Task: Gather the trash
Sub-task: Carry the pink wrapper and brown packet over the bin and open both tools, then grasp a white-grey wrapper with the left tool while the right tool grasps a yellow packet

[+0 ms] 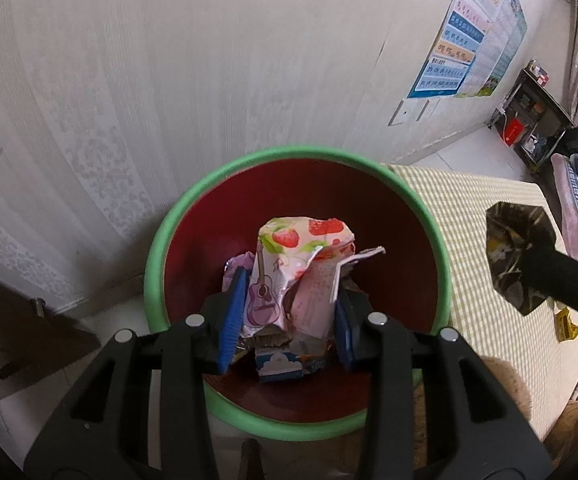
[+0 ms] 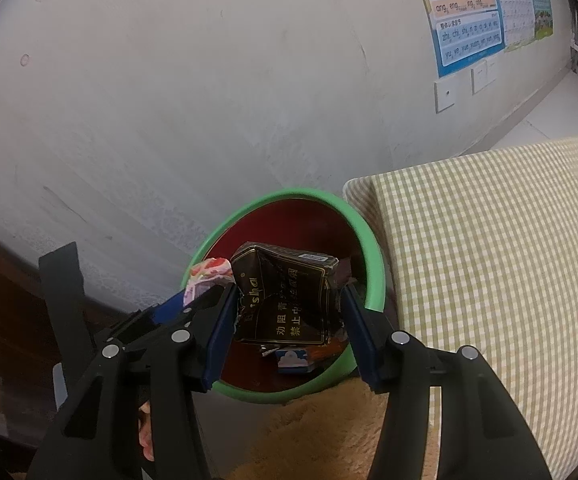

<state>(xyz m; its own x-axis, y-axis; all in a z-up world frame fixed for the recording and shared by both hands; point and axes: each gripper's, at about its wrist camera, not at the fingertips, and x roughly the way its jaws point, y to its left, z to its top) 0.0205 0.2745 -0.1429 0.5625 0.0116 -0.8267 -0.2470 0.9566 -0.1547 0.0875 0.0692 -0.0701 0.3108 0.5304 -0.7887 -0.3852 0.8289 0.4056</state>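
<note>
A round bin (image 1: 157, 248) with a green rim and dark red inside stands against the wall; it also shows in the right wrist view (image 2: 373, 252). My left gripper (image 1: 289, 312) is shut on a crumpled pink strawberry wrapper (image 1: 289, 264) and holds it over the bin's mouth. My right gripper (image 2: 289, 320) is shut on a crushed black cigarette pack (image 2: 285, 300) above the bin; the pack also shows at the right of the left wrist view (image 1: 509, 248). A small blue and white carton (image 1: 279, 366) lies at the bin's bottom.
A bed with a green checked cover (image 2: 489, 260) stands right beside the bin. A tan fluffy rug (image 2: 329, 432) lies below it. Posters (image 1: 461, 36) hang on the pale wall. A dark shelf unit (image 1: 529, 120) stands far right.
</note>
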